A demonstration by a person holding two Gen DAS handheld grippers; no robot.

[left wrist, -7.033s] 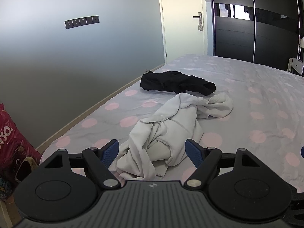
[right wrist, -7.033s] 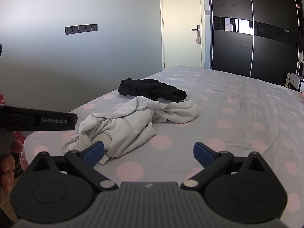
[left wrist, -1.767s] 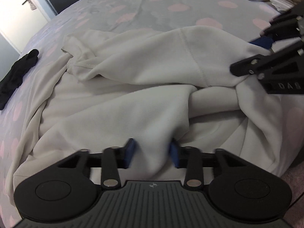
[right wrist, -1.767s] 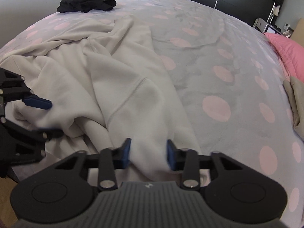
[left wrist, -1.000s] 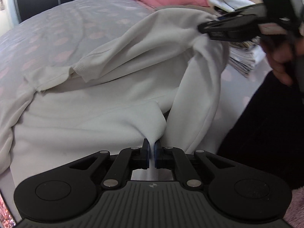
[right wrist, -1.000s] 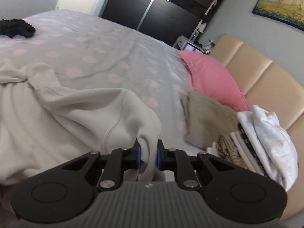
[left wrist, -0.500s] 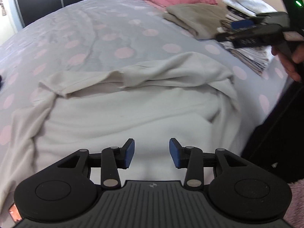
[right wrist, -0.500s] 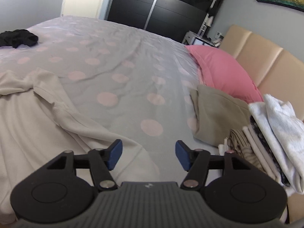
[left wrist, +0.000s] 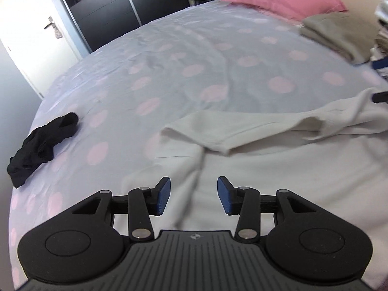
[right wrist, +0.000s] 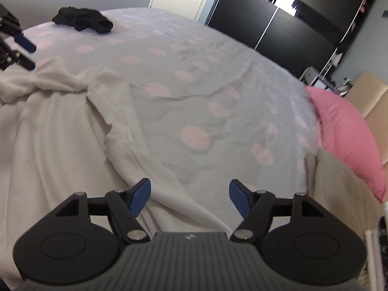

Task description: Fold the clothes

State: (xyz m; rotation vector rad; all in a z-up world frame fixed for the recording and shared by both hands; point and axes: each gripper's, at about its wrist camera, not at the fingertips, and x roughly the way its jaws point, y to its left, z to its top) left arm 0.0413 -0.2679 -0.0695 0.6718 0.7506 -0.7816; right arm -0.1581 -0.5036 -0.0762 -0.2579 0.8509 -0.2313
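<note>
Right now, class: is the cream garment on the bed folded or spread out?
Spread out, not folded. The cream garment lies loosely across the bed, creased, with one sleeve flopped over its body.

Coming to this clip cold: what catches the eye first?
A big cream sweatshirt lies spread over the near part of the polka-dot bed, with both grippers, left and right, open just above it, their jaws having just been opening and gripping nothing. A black garment lies crumpled at the far left edge, and a pink pillow sits by the headboard.
</note>
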